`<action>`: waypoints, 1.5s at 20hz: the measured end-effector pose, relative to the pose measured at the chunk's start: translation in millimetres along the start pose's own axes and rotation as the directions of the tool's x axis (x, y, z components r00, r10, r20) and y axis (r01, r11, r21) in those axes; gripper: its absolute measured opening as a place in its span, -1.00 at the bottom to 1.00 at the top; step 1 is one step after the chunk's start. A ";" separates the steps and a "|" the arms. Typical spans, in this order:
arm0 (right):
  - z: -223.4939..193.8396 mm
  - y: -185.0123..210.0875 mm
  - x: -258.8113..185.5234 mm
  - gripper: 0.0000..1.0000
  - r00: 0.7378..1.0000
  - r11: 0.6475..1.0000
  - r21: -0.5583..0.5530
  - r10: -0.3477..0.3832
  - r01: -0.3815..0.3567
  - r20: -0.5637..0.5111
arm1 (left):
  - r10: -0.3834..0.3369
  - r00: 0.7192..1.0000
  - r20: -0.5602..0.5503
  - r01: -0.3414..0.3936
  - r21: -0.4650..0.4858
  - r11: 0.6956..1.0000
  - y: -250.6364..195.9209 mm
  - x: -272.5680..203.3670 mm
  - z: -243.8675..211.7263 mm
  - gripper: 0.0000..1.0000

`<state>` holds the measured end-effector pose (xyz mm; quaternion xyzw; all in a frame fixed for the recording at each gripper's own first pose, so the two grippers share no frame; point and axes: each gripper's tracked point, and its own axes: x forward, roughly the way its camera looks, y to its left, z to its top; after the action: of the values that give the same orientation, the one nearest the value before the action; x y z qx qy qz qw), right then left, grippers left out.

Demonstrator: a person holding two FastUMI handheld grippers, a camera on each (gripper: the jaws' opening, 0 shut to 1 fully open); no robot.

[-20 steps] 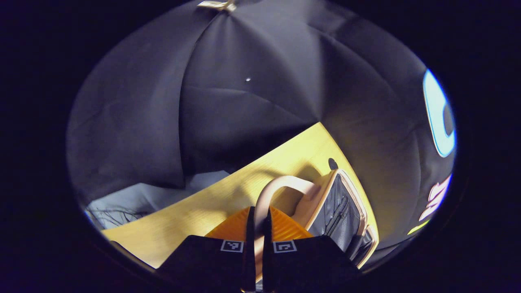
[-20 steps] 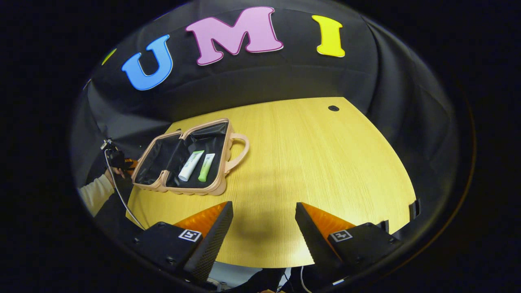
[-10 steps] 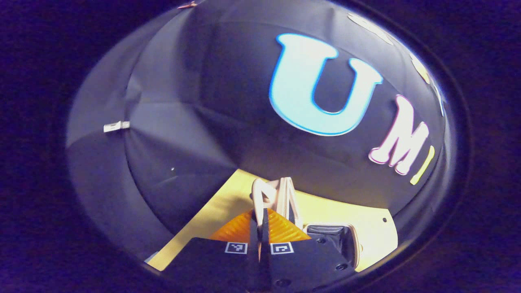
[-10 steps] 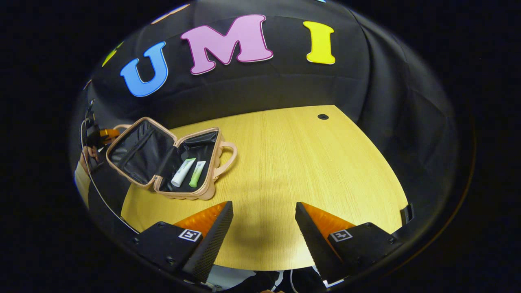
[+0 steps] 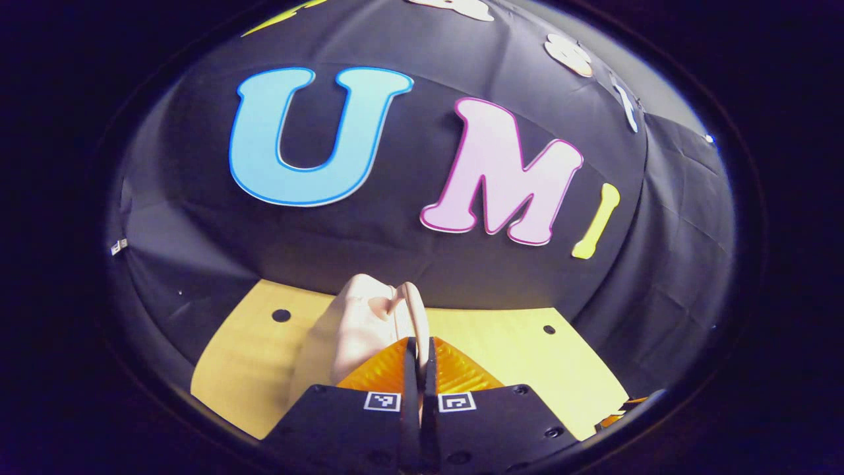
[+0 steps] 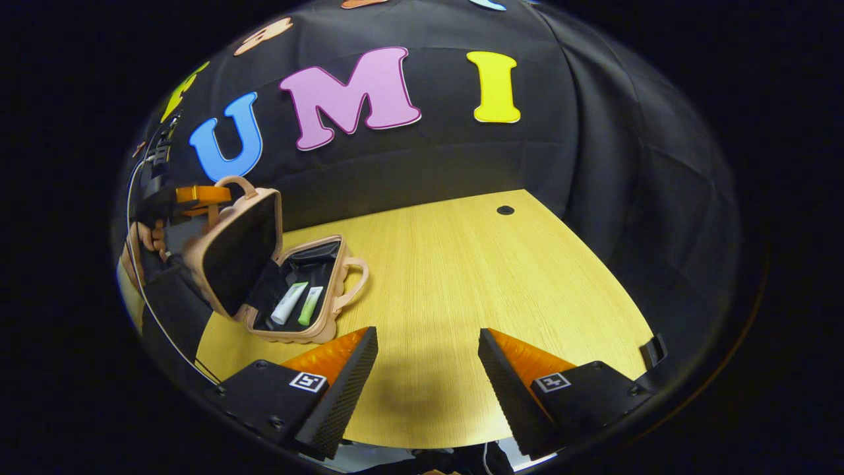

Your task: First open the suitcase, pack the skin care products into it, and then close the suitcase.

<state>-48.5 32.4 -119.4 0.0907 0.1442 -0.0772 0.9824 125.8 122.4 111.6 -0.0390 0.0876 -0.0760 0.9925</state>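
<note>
In the left gripper view I have the left gripper closed down to a thin slit on the lid handle of the suitcase. Both fingers press on that pale loop, which rises from between them toward the far wall. The peach shell of the lid stands just left of the handle, seen from its outer side. Under it lies the wooden table, with one small dark hole to the left and another to the right. I cannot see the inside of the case from here.

In the right gripper view my right gripper is wide apart and holds nothing; its fingers hang above the near edge of the table. The suitcase sits at the left side of the table, well apart from this gripper. Its base lies flat, and its lid is raised at a steep tilt, dark lining facing right. Inside the base lie two skin care tubes side by side: a white tube and, just to its right, a green tube. A second handle sticks out from the right side of the base. At the top of the lid I see the left gripper on the handle, with a hand behind it at the far left. A cable hangs down from there.
</note>
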 end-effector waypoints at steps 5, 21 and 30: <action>21.5 -21.9 12.1 0.95 1.000 1.000 0.023 -0.001 0.000 0.023 | -0.038 0.981 -0.189 0.043 0.026 0.999 -68.1 61.7 -102.5 -0.87; 97.7 -7.8 14.0 0.94 0.978 0.987 -0.127 0.121 -0.100 0.171 | 0.079 0.997 0.017 -0.081 0.126 0.989 -122.2 6.1 -91.4 0.94; 83.7 62.1 -56.7 0.94 0.940 0.972 -0.210 0.165 -0.104 0.297 | 0.132 0.980 0.149 -0.152 0.129 0.980 -73.0 -154.4 -110.6 0.93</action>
<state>-68.6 83.0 -14.0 -0.0078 -0.0130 -0.0086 0.9998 -54.9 67.8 35.6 0.0317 0.0152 -0.0079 0.9994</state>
